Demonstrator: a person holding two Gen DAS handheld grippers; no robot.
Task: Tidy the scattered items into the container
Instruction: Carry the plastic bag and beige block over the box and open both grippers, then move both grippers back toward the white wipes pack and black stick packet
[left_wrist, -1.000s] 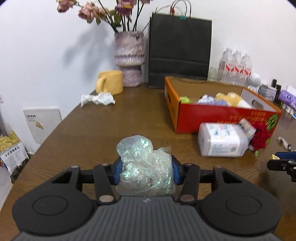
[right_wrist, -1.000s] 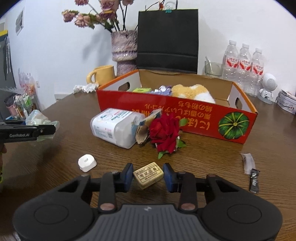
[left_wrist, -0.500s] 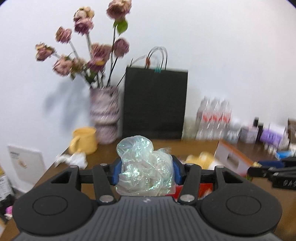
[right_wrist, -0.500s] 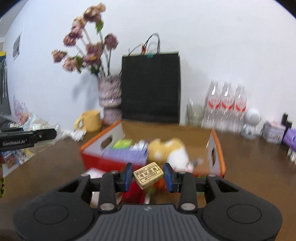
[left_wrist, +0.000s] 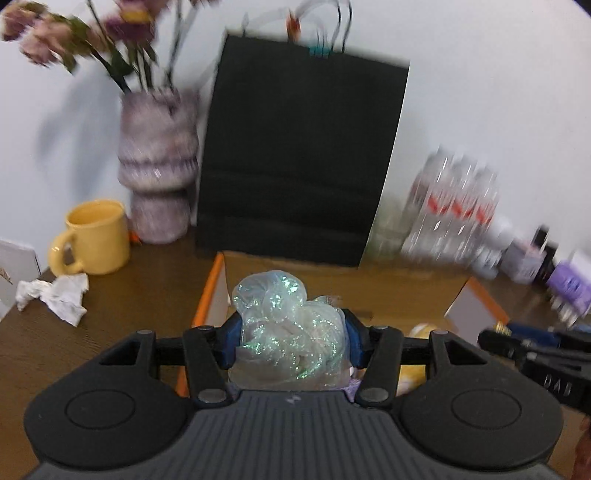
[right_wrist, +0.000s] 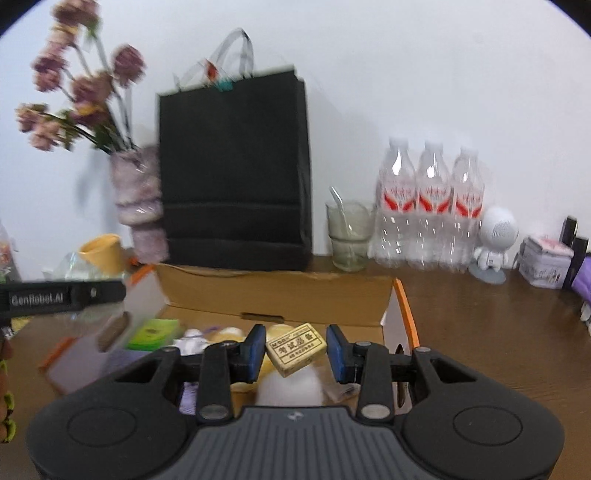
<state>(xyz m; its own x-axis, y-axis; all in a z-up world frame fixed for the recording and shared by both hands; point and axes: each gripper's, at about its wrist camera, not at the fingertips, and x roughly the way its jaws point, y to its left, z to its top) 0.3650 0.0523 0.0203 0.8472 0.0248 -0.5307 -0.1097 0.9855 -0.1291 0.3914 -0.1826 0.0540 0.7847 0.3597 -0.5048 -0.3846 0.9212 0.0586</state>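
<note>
My left gripper (left_wrist: 291, 341) is shut on a crumpled iridescent plastic wrap (left_wrist: 288, 328) and holds it over the near left end of the orange cardboard box (left_wrist: 210, 291). My right gripper (right_wrist: 295, 350) holds a small tan eraser block (right_wrist: 296, 349) over the box's (right_wrist: 404, 314) right part; a gap shows between the block and the right pad, and the block is tilted. The box holds a yellow plush (right_wrist: 229, 336), a green packet (right_wrist: 155, 332) and white items. My left gripper also shows at the right wrist view's left edge (right_wrist: 62, 297).
A black paper bag (right_wrist: 234, 173) stands behind the box. A vase of dried flowers (left_wrist: 159, 166), a yellow mug (left_wrist: 96, 236) and crumpled tissue (left_wrist: 55, 299) lie at the back left. Water bottles (right_wrist: 428, 206), a glass (right_wrist: 349, 232), a white toy robot (right_wrist: 495, 240) and tins stand at the back right.
Both grippers have risen from the table and moved forward over the box with their items. The right jaws have widened, leaving a gap beside the eraser.
</note>
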